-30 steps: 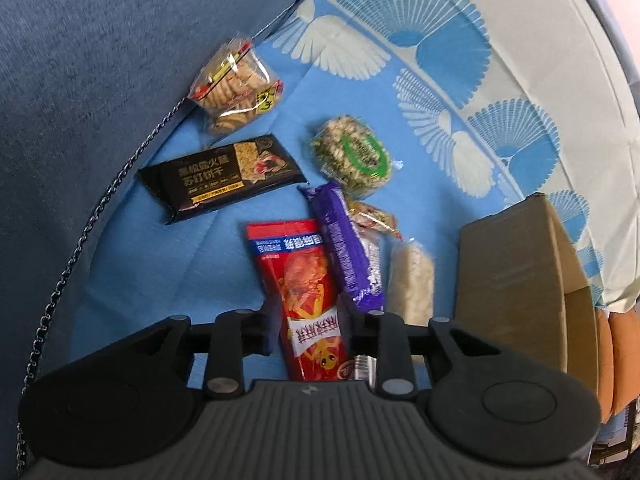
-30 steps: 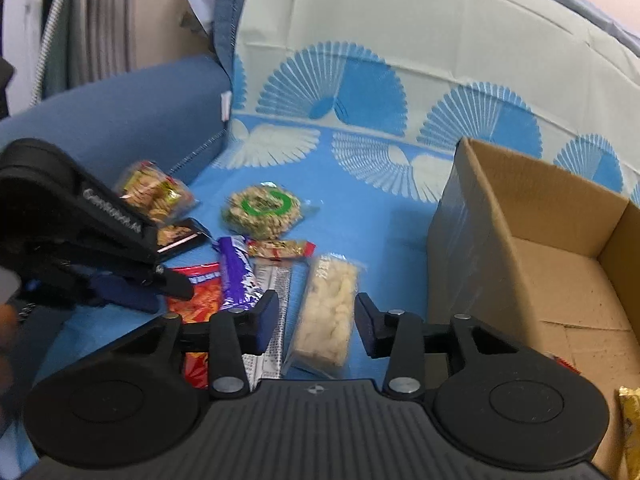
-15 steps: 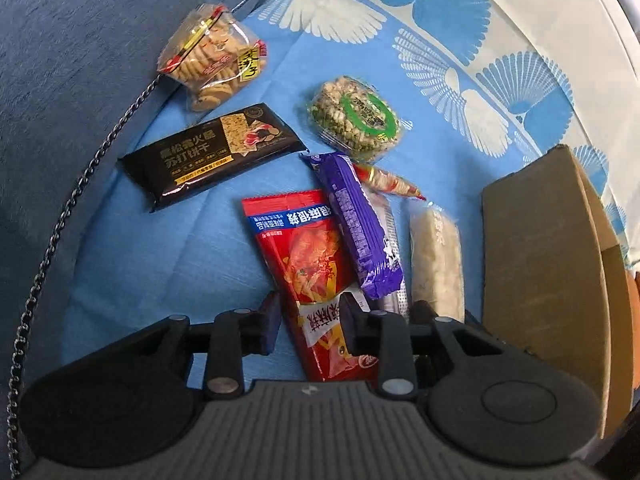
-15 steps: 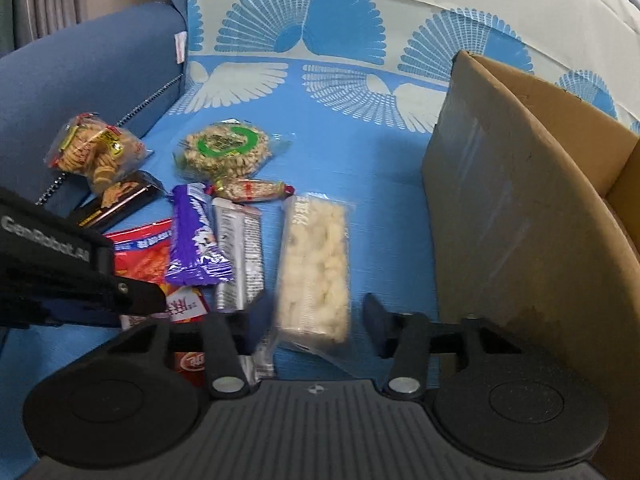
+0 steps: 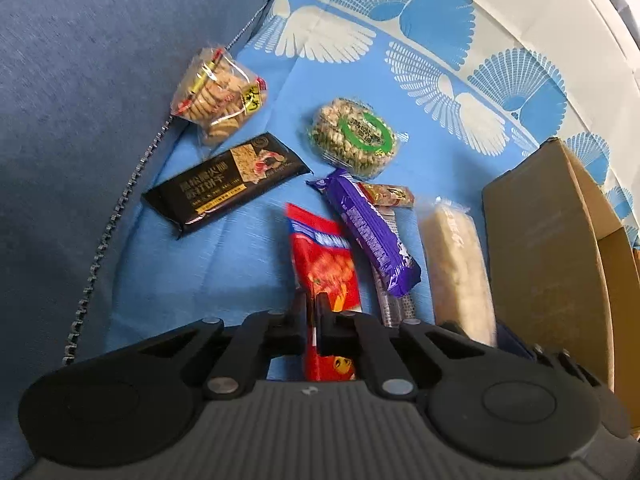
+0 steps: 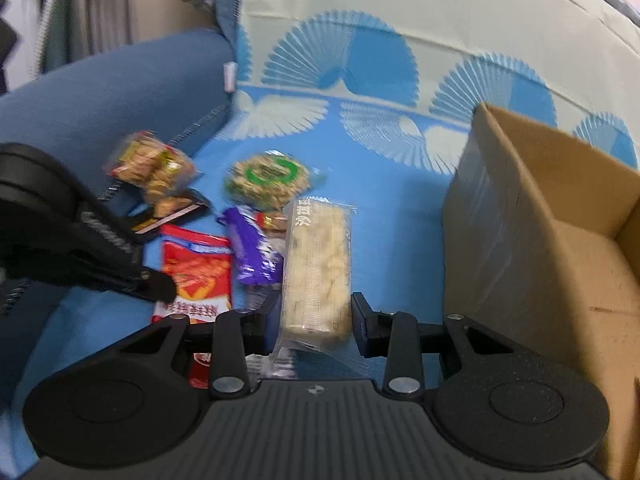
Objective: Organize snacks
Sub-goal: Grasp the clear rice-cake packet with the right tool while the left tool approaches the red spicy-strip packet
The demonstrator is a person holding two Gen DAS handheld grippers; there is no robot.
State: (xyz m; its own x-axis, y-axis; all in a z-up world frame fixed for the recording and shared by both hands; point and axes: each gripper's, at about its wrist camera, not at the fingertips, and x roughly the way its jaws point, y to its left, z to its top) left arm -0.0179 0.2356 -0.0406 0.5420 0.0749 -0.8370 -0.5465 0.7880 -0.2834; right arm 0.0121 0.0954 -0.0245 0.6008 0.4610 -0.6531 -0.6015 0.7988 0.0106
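Several snacks lie on a blue patterned cloth. My left gripper (image 5: pixel 312 316) is shut on the near end of a red snack packet (image 5: pixel 324 264); it also shows in the right wrist view as the left gripper (image 6: pixel 100 256), at the left. The jaws of my right gripper (image 6: pixel 316 320) are closing, and the pads press both sides of a pale rice-cracker bar (image 6: pixel 318 264). That bar (image 5: pixel 456 264) lies beside an open cardboard box (image 6: pixel 520 220), which stands at the right.
A purple bar (image 5: pixel 368 232) rests on a silvery wrapper (image 5: pixel 394 304), with a small candy (image 5: pixel 388 196) behind. Farther off lie a round green-labelled cake (image 5: pixel 354 136), a black cracker pack (image 5: pixel 224 184) and a biscuit bag (image 5: pixel 218 96). A blue cushion (image 5: pixel 80 120) rises on the left.
My left gripper's jaws have shut on the red packet. The right jaws have narrowed onto the pale bar, which now sits between the pads.
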